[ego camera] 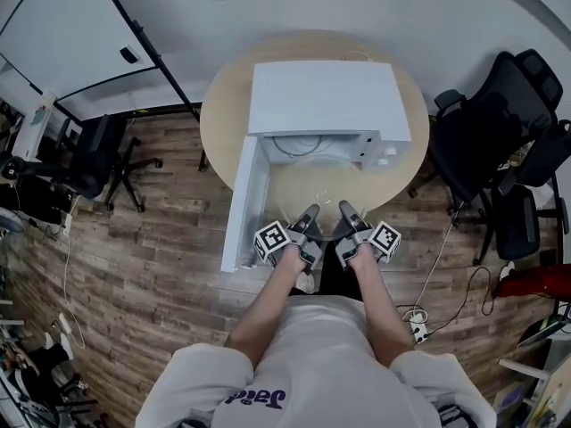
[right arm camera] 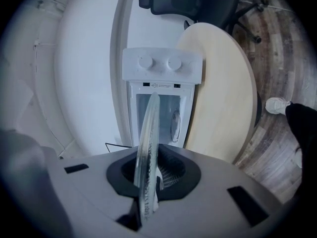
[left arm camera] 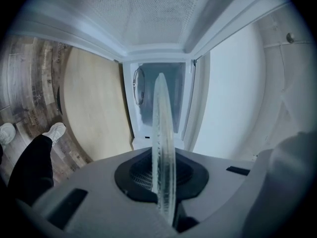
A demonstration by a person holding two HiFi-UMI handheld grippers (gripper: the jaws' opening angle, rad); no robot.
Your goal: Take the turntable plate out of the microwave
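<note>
Turntable plate (ego camera: 323, 200) is barely showing from above; left gripper (ego camera: 309, 216) and right gripper (ego camera: 345, 213) jaws are clamping its rim before the open microwave (ego camera: 323, 96).

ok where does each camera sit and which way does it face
Head view: on the person's head, looking steeply down at the microwave on the table; forearms, left claw, right claw show.
Left gripper view: on the left claw, facing the open microwave along the gripped plate; a leg and shoe show at left.
Right gripper view: on the right claw, facing the microwave's knobs; a leg and shoe at right.
Shared: both gripper views see the plate edge-on.
</note>
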